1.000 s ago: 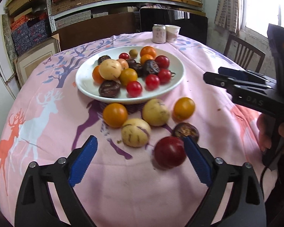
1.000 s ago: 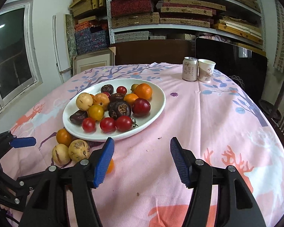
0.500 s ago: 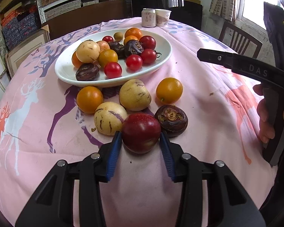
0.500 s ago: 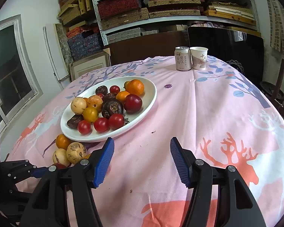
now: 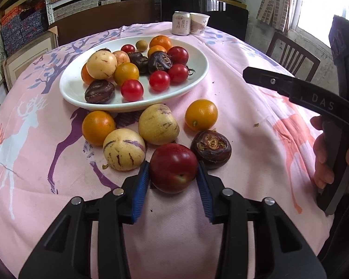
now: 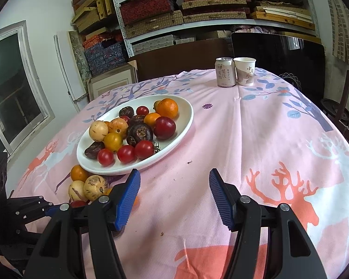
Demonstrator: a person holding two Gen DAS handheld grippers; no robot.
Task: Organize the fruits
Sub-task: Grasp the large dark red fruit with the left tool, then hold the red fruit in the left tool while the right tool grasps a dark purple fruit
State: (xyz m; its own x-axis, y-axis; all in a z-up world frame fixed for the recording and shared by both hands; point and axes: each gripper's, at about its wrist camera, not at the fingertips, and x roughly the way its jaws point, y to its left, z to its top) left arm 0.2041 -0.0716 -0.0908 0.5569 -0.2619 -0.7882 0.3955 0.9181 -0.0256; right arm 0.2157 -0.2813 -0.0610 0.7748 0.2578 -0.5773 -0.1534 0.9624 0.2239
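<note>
- Two grippers are in our hands; the left gripper (image 5: pixel 173 178) has its jaws pressed against both sides of a dark red plum (image 5: pixel 173 167), which sits low over the pink cloth of the desk (image 5: pixel 256 107).
- We cannot tell whether the plum still touches the cloth or is a little above it.
- Just beside the plum, on its right, lies a dark brown fruit (image 5: pixel 211 148) with a rough curled top.
- On the left of the plum there is a pale yellow melon with purple stripes (image 5: pixel 124 149), and a second striped melon (image 5: pixel 158 124) lies behind it, close to the plate.
- One orange fruit (image 5: pixel 98 127) lies at the left of the group and another orange fruit (image 5: pixel 201 115) at the right, both on the cloth.
- The white plate (image 5: pixel 199 57) stands behind this group and holds many fruits: red tomatoes, orange ones, dark brown ones and one pale yellow one.
- The right gripper (image 6: pixel 174 196) hangs over a bare part of the cloth with its jaws wide apart and nothing between them; the plate is ahead and to its left.
- In the left wrist view we see the right gripper at the right edge, held by our right hand (image 5: pixel 325 162).
- A drink can (image 6: pixel 226 71) and a paper cup (image 6: pixel 244 71) stand touching each other at the far side of the desk.
</note>
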